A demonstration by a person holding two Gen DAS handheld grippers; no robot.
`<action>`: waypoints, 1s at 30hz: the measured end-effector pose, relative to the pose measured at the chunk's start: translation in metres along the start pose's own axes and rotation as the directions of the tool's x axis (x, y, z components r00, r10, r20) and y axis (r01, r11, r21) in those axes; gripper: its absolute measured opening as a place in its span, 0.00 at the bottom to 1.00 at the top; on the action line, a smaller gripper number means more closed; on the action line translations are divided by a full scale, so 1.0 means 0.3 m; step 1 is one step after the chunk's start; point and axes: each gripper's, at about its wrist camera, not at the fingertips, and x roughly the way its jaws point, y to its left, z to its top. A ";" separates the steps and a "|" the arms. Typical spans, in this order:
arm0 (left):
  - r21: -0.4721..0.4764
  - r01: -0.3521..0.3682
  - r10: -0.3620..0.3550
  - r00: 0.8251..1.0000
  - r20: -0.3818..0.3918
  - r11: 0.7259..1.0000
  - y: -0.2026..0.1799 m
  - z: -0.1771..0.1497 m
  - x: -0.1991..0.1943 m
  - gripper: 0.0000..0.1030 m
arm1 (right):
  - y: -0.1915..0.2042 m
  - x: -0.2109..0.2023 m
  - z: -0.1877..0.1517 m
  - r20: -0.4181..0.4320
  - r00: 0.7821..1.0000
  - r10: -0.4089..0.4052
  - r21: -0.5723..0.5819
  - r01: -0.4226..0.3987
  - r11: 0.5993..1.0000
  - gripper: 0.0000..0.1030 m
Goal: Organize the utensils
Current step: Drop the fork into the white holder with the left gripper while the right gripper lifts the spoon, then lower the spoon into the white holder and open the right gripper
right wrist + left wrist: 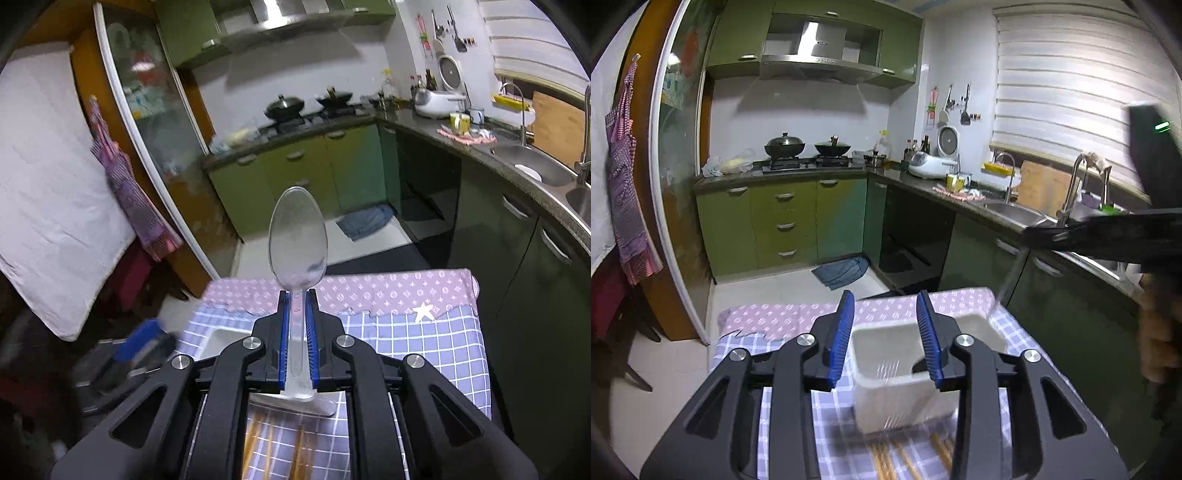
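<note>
While the left gripper [886, 332] hangs over the near edge of the table [1015, 332], its blue pads [842, 339] stand apart and grasp nothing. Between and below them sits a white bin [897, 369], resting on the checked cloth [820, 410]. A blurred fork [888, 369] shows against the bin's near wall; whether it lies inside the bin cannot be told. Brown chopsticks [908, 461] lie on the cloth just in front of the bin.

To the right, the right gripper [296, 332] is clenched on the handle of a clear plastic spoon [297, 240]. The spoon stands upright, bowl uppermost, well above the cloth. In the left wrist view the right gripper [1034, 234] enters from the right edge, with the spoon handle [1008, 277] slanting down from it toward the bin's far right corner. A person's hand [1156, 332] grips its body.
</note>
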 end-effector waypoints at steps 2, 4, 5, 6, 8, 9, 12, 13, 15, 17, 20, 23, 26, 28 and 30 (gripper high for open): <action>0.009 -0.007 0.007 0.999 -0.047 1.000 0.011 -0.024 -0.034 0.33 | 0.004 0.050 -0.026 -0.038 0.999 -0.003 -0.008 0.002 1.000 0.09; 0.002 -0.013 0.014 0.994 -0.111 1.000 0.025 -0.049 -0.049 0.33 | 0.010 0.085 -0.060 -0.064 0.998 -0.010 -0.026 0.008 1.000 0.09; -0.005 -0.015 0.014 0.988 -0.154 1.000 0.035 -0.068 -0.053 0.33 | 0.018 0.101 -0.074 -0.079 0.997 -0.021 -0.046 0.017 0.999 0.09; -0.014 -0.009 0.006 0.982 -0.191 1.000 0.043 -0.085 -0.053 0.33 | 0.020 0.118 -0.096 -0.092 0.995 -0.029 -0.063 0.024 0.998 0.10; -0.025 -0.007 0.000 0.961 -0.276 1.000 0.054 -0.123 -0.044 0.33 | 0.025 0.136 -0.111 -0.104 0.994 -0.045 -0.086 0.037 0.996 0.10; -0.029 -0.006 -0.003 0.953 -0.303 1.000 0.056 -0.134 -0.039 0.33 | 0.031 0.140 -0.117 -0.110 0.992 -0.058 -0.102 0.046 0.994 0.15; -0.037 0.001 -0.015 0.922 -0.386 0.999 0.061 -0.178 -0.019 0.33 | 0.031 0.128 -0.123 -0.099 0.992 -0.073 -0.112 0.062 0.992 0.18; -0.031 -0.002 -0.011 0.916 -0.402 1.000 0.059 -0.188 -0.015 0.33 | 0.030 0.116 -0.125 -0.092 0.993 -0.074 -0.112 0.063 0.992 0.18; -0.010 -0.013 0.008 0.903 -0.430 1.000 0.054 -0.214 -0.002 0.33 | 0.027 0.079 -0.129 -0.080 0.994 -0.068 -0.113 0.059 0.992 0.18; -0.001 -0.015 0.013 0.885 -0.465 1.000 0.054 -0.233 0.022 0.33 | 0.024 0.039 -0.135 -0.073 0.995 -0.067 -0.122 0.057 0.991 0.20; -0.018 -0.016 0.004 0.849 -0.529 1.000 0.057 -0.271 0.061 0.33 | 0.027 0.012 -0.140 -0.079 0.995 -0.061 -0.134 0.050 0.990 0.20; -0.042 -0.014 -0.013 0.817 -0.577 0.999 0.061 -0.297 0.086 0.33 | 0.045 0.047 -0.136 -0.112 0.992 -0.064 -0.151 0.047 0.987 0.20; -0.034 -0.016 -0.007 0.807 -0.591 0.999 0.061 -0.317 0.076 0.33 | 0.073 0.120 -0.135 -0.182 0.975 -0.126 -0.215 0.086 0.973 0.27; -0.026 -0.014 -0.004 0.804 -0.594 1.000 0.061 -0.321 0.066 0.33 | 0.085 0.158 -0.140 -0.225 0.957 -0.184 -0.261 0.123 0.957 0.29; -0.015 -0.016 0.004 0.805 -0.593 1.000 0.066 -0.313 0.058 0.33 | 0.088 0.170 -0.151 -0.246 0.944 -0.218 -0.288 0.144 0.947 0.30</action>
